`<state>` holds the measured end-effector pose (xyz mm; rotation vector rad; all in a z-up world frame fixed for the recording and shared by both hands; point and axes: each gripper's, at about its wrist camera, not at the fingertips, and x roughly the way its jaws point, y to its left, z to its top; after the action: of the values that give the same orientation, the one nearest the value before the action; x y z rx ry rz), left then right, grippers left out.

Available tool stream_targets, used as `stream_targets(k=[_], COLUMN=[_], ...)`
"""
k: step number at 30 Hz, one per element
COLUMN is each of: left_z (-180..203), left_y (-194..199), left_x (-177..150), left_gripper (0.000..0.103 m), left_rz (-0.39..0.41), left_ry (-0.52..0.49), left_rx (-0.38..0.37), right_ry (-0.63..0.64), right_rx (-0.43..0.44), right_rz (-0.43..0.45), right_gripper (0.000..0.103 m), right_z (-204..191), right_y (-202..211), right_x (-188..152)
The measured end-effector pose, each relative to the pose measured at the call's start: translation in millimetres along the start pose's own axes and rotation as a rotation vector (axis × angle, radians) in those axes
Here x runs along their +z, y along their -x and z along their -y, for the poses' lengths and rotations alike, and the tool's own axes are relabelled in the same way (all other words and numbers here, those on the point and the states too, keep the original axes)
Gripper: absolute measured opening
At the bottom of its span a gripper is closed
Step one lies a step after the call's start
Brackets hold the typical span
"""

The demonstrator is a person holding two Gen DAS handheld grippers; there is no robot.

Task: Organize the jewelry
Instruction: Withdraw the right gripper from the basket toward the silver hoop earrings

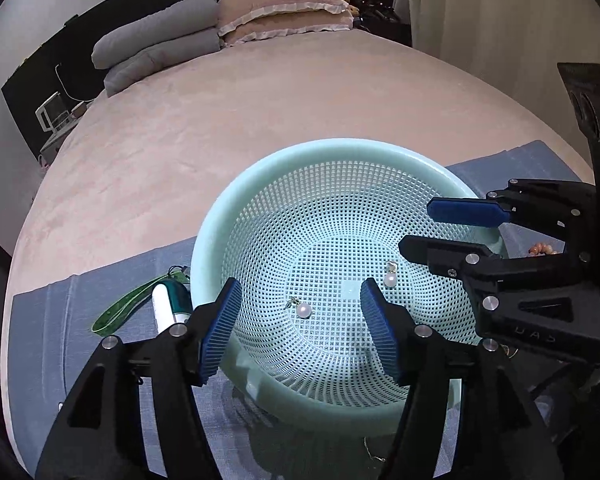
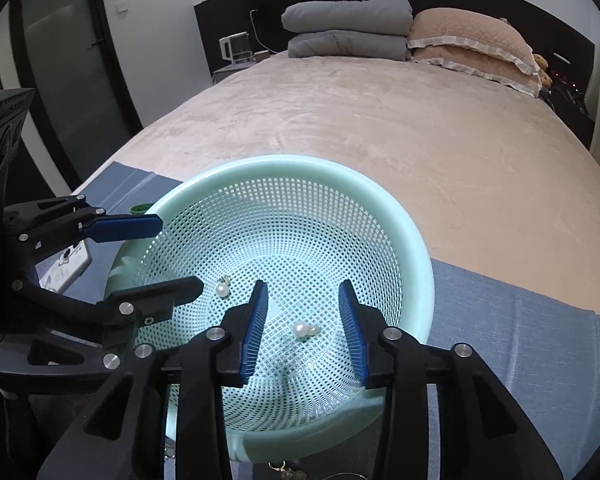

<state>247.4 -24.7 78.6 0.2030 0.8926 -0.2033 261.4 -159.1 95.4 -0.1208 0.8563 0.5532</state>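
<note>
A mint green mesh basket (image 1: 260,168) (image 2: 412,240) sits on a blue cloth on the bed. Two pearl earrings lie on its bottom: one (image 1: 302,309) (image 2: 222,289) and another (image 1: 389,278) (image 2: 301,328). My left gripper (image 1: 300,328) (image 2: 172,252) is open and empty, its fingers over the basket around the first earring. My right gripper (image 2: 304,328) (image 1: 432,228) is open and empty, its fingers above the second earring. Small gold jewelry (image 2: 282,468) lies on the cloth by the basket's near edge. An orange bead bracelet (image 1: 542,249) lies behind the right gripper.
A white and teal tube with a green strap (image 1: 168,300) lies left of the basket on the blue cloth (image 1: 60,320). A white card (image 2: 70,262) lies on the cloth. Grey blankets (image 2: 348,28) and pink pillows (image 2: 472,44) are at the bed's head.
</note>
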Motion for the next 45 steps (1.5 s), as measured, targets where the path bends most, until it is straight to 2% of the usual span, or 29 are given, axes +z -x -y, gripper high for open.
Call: stream_targets(k=[2, 4, 7, 11, 14, 17, 22, 36, 45], left_z=[-1, -3, -3, -3, -1, 4, 13, 38, 57], left_y=[6, 12, 22, 37, 43, 47, 45, 29, 13], left_x=[0, 0, -2, -6, -11, -17, -29, -65, -82], left_gripper=[0.066, 0.07, 0.072, 0.083, 0.094, 0.097, 0.097, 0.097, 0.097], left_rz=[0.004, 0.011, 0.017, 0.032, 0.033, 0.032, 0.003, -0.051, -0.076], left_ry=[0.004, 0.006, -0.001, -0.008, -0.016, -0.03, -0.052, -0.068, -0.097], left_rx=[0.006, 0.011, 0.026, 0.041, 0.051, 0.056, 0.049, -0.04, -0.064], right_ry=[0.006, 0.01, 0.009, 0.005, -0.002, 0.001, -0.009, -0.036, -0.008], right_rx=[-0.008, -0.02, -0.03, -0.048, -0.059, -0.075, -0.097, -0.123, -0.082], right_rz=[0.004, 0.012, 0.017, 0.028, 0.032, 0.032, 0.055, 0.009, -0.053], right_gripper=[0.039, 0.049, 0.052, 0.058, 0.067, 0.07, 0.085, 0.085, 0.085], right_z=[-1, -2, -2, -3, -3, -3, 0, 26, 27], right_y=[4, 9, 18, 30, 38, 44, 56, 56, 39], right_x=[2, 3, 4, 3, 0, -3, -14, -66, -105])
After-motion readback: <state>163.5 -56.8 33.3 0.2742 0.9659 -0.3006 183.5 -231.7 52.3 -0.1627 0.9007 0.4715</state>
